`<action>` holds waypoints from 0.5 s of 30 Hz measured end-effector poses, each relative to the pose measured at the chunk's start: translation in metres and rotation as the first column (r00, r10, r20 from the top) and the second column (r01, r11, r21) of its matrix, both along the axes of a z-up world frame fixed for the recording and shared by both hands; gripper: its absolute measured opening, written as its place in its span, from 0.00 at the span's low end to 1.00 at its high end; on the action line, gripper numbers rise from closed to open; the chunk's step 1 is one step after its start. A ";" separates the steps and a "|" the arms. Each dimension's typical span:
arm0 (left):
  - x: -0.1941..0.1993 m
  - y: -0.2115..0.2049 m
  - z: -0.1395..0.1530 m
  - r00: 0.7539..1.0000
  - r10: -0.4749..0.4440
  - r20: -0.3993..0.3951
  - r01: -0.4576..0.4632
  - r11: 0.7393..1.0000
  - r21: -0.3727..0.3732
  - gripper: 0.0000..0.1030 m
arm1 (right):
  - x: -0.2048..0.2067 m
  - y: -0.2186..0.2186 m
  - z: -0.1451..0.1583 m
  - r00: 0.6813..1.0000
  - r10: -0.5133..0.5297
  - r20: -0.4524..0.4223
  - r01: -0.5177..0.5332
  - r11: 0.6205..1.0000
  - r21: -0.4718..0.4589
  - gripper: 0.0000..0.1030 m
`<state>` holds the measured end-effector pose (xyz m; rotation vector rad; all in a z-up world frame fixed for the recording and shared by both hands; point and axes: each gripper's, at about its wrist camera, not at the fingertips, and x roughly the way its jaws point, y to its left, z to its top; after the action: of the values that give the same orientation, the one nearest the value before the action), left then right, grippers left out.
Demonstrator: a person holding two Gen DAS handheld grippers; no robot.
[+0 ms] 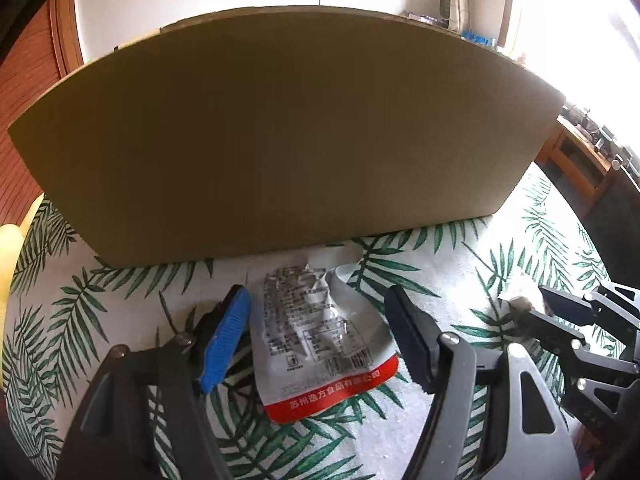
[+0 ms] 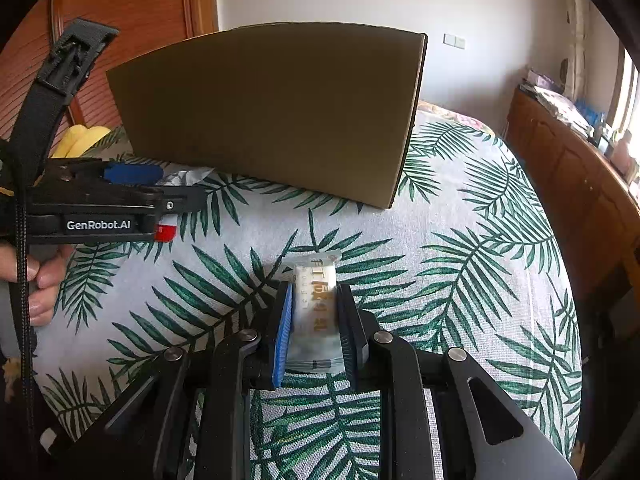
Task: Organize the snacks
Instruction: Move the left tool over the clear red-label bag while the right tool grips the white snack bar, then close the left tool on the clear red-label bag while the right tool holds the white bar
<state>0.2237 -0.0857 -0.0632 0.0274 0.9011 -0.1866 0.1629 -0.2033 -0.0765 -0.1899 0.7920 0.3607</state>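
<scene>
The grey-and-red snack pouch [image 1: 320, 344] lies flat on the leaf-print tabletop [image 2: 460, 240], low in the left wrist view, between the left gripper [image 1: 318, 336], whose jaws stand apart without touching it. It looks light, crinkly and slippery, its top torn; the firmer red bottom seam seems the best hold. The right gripper [image 2: 316, 320] is clamped on a small white nougat bar [image 2: 316, 300], probably soft. The cardboard box [image 1: 280, 140] rises just behind the pouch; its rim must be cleared.
</scene>
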 end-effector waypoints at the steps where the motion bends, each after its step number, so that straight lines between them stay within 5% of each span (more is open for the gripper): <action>1: 0.001 0.000 -0.001 1.000 0.002 -0.005 -0.002 1.000 -0.004 0.68 | 0.000 0.000 0.000 1.000 0.000 0.000 0.000 1.000 0.001 0.20; 9: 0.001 0.005 0.001 1.000 0.000 -0.006 0.000 1.000 -0.013 0.67 | 0.000 0.000 0.000 1.000 -0.001 -0.001 0.001 1.000 0.003 0.20; 15: -0.015 0.015 0.006 0.998 -0.059 0.008 0.059 0.997 -0.052 0.54 | 0.000 0.000 0.000 1.000 0.001 -0.003 -0.001 1.000 0.007 0.20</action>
<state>0.2084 -0.0704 -0.0573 0.0062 0.8893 -0.2647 0.1634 -0.2037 -0.0763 -0.1833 0.7935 0.3652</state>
